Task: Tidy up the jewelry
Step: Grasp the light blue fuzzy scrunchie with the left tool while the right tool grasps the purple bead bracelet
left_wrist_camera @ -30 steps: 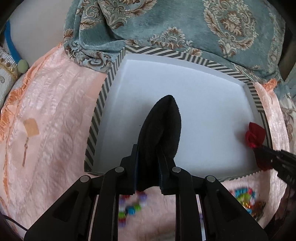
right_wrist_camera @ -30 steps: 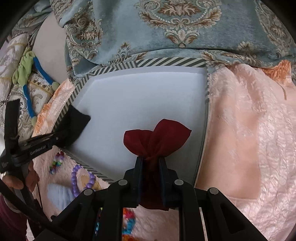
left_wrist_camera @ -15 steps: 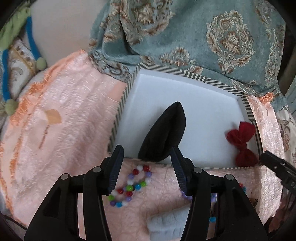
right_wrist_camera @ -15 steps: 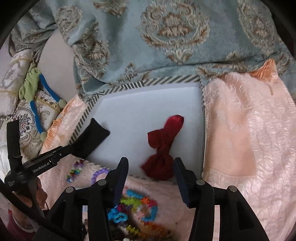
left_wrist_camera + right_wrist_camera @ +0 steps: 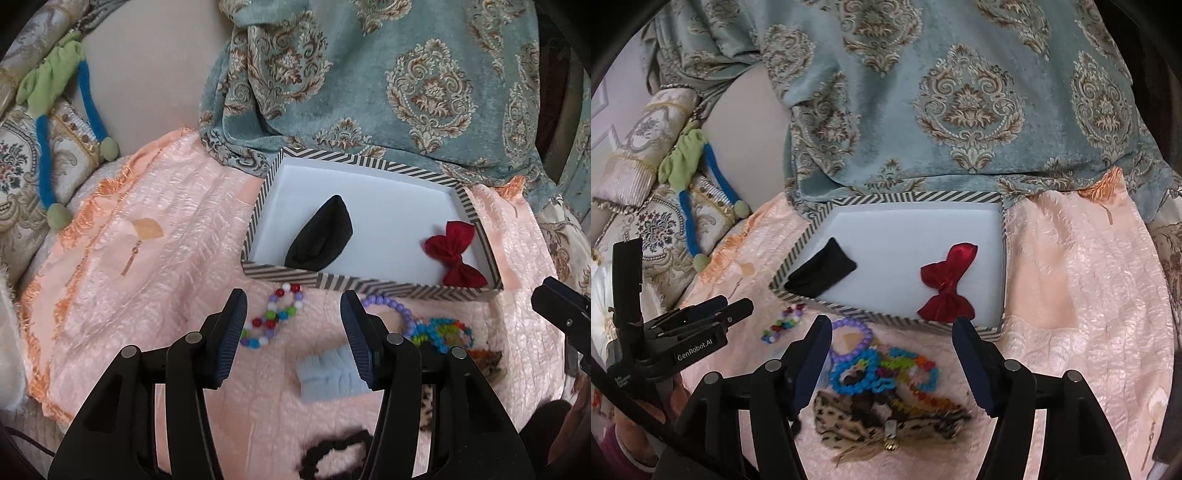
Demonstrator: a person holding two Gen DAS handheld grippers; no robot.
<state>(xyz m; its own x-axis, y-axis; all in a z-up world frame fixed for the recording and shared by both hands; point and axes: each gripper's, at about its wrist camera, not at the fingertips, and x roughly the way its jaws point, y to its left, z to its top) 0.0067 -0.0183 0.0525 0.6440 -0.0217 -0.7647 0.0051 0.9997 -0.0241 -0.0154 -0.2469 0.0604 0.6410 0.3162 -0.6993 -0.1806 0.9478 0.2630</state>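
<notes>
Black soft fabric pouch [image 5: 320, 236] lies inside the shallow white box w/ black-and-white striped rim [image 5: 369, 283], at its near left corner, one end against the near wall. Red satin bow [image 5: 453, 254] lies in same box at near right corner, well apart from pouch. Box interior otherwise bare white; box sits on peach textured bedspread [image 5: 177, 229], far edge against a teal damask-pattern cloth [image 5: 406, 81].

Left tongs [image 5: 293, 325] stand wide apart, nothing between pads; jaws have just been opening. They hang over the bedspread just short of box's near wall. Right tongs [image 5: 892, 354] likewise parted and gripping nothing, jaws have just been opening further.

On bedspread near box: multicolour round-bead bracelet [image 5: 275, 320], lilac bead bracelet [image 5: 851, 338], heap of bright blue/green/orange bead bands [image 5: 886, 371], leopard-print fabric bow [image 5: 882, 424], pale blue ribbed fabric piece [image 5: 328, 376], black fuzzy scrunchie [image 5: 336, 456].

Green-and-blue plush cord toy [image 5: 55, 122] lies on a patterned cushion at far left.
</notes>
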